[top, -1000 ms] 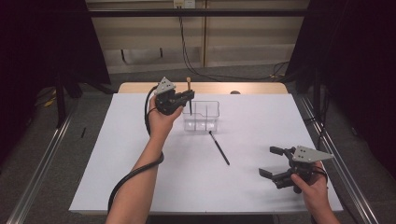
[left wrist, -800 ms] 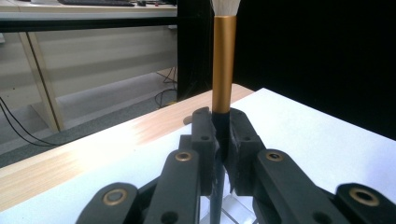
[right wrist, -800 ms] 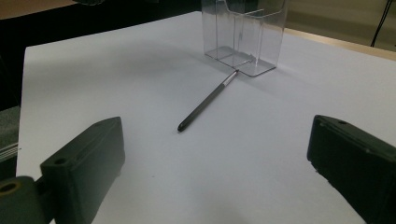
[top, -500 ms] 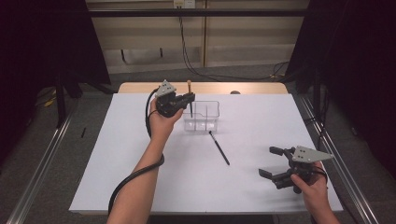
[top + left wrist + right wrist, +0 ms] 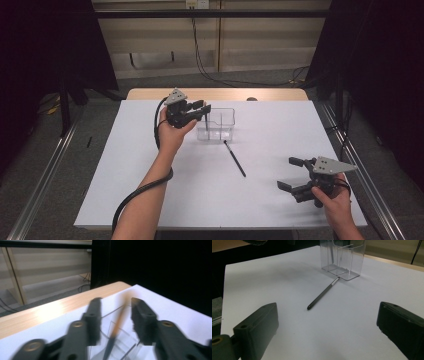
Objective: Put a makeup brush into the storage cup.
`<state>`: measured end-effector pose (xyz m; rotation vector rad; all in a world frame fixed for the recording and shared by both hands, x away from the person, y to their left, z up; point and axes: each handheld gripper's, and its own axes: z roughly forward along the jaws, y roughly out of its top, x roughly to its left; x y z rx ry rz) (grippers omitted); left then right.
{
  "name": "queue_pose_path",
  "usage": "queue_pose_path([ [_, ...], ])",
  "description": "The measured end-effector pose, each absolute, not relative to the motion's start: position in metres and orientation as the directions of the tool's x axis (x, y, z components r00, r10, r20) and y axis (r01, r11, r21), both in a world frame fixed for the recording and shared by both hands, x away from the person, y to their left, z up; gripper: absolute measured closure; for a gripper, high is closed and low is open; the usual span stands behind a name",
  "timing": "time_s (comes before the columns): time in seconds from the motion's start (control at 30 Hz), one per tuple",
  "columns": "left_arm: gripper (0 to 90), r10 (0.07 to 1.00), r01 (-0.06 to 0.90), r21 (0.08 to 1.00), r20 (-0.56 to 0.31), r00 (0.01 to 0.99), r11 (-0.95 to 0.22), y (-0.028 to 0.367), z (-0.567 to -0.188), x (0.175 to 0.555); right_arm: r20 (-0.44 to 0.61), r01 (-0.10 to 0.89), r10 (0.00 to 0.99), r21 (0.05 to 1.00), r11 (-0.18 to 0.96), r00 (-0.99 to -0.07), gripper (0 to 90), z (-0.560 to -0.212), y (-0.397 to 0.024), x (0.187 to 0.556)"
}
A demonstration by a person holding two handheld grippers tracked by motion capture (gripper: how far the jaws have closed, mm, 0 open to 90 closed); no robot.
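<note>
The left gripper (image 5: 202, 108) has just been opening, its jaws standing apart around a brush (image 5: 117, 326) sitting upright in the clear holder (image 5: 220, 125) at the table's far side. The right gripper (image 5: 292, 174) is resting open near right.

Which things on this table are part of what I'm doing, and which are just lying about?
In the job:
- pencil, standing between the left gripper jaws, which have just been opening
- clear holder, taking the pencil
- dark pen, flat on the white sheet, probably next

Lying about:
- right gripper, idle, open
- small dark thing at the far edge
</note>
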<state>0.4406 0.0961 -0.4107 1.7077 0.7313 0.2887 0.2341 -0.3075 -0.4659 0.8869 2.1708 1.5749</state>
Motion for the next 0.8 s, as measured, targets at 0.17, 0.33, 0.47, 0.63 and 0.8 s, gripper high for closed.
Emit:
queue_pose_path([
  [0.17, 33.7, 0.613, 0.316, 0.946, -0.209, 0.762, -0.070, 0.104, -0.415, 0.437, 0.096, 0.294, 0.642, 0.933, 0.208, -0.760, 3.2, -0.466, -0.305, 0.234],
  [0.33, 22.3, 0.587, 0.303, 0.951, -0.208, 0.783, -0.067, 0.108, -0.416, 0.430, 0.095, 0.296, 0.643, 0.931, 0.213, -0.760, 3.2, -0.466, -0.305, 0.235],
  [0.47, 13.8, 0.580, 0.298, 0.953, -0.215, 0.786, -0.052, 0.112, -0.416, 0.425, 0.093, 0.296, 0.643, 0.931, 0.215, -0.760, 3.2, -0.466, -0.304, 0.235],
  [0.63, 7.6, 0.564, 0.306, 0.952, -0.234, 0.792, -0.033, 0.115, -0.418, 0.421, 0.098, 0.301, 0.643, 0.929, 0.215, -0.760, 3.2, -0.466, -0.303, 0.235],
  [0.8, 4.6, 0.555, 0.288, 0.957, -0.219, 0.803, -0.039, 0.121, -0.421, 0.415, 0.095, 0.301, 0.642, 0.928, 0.219, -0.761, 3.2, -0.466, -0.303, 0.235],
])
